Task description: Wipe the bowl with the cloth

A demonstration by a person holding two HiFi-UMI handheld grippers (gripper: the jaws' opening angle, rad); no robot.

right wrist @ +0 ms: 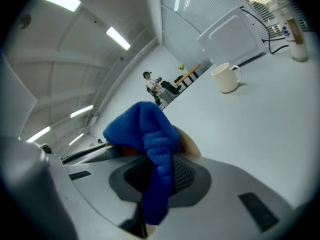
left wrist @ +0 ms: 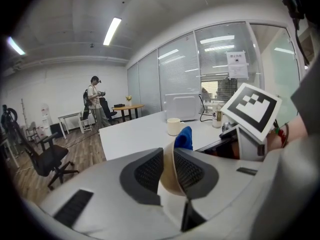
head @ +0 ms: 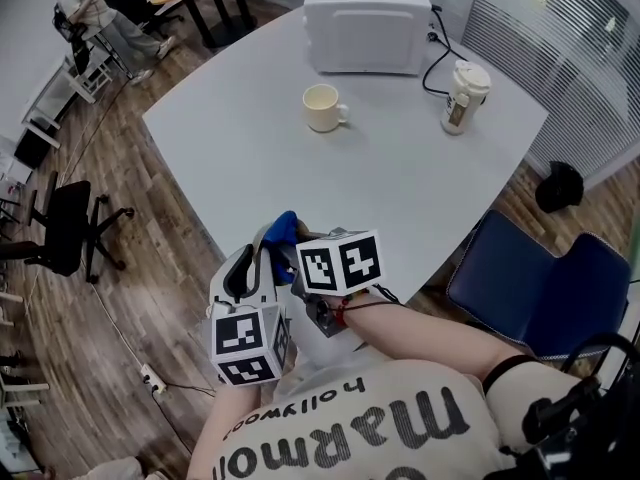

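The left gripper [left wrist: 168, 153] is clamped on the rim of the bowl [left wrist: 172, 181] and the right gripper [right wrist: 159, 166] on the blue cloth [right wrist: 145, 126], both by the near edge of the table [head: 400, 188]. Wiping well probably means holding the bowl steady and pressing the cloth round its inner wall.

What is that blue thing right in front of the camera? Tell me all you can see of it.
It is a bright blue cloth, soft and looped like terry or microfibre. The right gripper pinches it between its jaws: one end trails back between the pads, the rest bunches into a rounded wad beyond them. That wad lies against a tan bowl, over the table edge.
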